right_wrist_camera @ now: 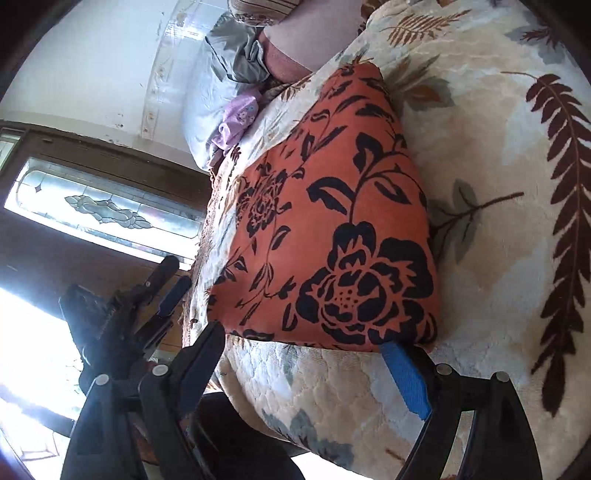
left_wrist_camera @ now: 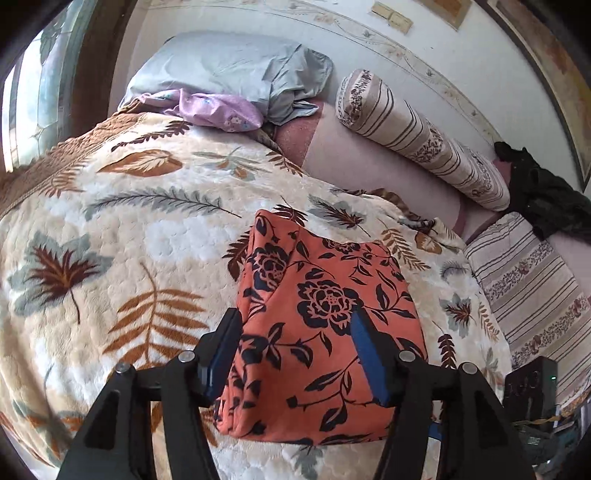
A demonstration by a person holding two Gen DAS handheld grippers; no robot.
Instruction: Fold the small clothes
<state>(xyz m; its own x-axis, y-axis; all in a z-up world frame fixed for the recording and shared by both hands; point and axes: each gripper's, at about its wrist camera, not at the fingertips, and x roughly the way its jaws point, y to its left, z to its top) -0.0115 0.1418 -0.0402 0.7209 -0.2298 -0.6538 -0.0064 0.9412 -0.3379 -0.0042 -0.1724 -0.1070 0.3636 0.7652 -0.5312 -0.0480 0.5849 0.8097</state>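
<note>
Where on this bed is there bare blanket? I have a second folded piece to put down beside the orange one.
Free: the leaf-print blanket left of the orange floral garment, a wide stretch up to the purple cloth and grey pillow. Also the pink sheet between blanket and striped bolster. Crowded: the far right, with striped fabric and dark clothing.

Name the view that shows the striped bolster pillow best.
The left wrist view. There the striped bolster pillow lies in full along the wall, beyond the folded orange floral garment. The right wrist view catches only a striped sliver of it at the top edge, above the grey pillow.
</note>
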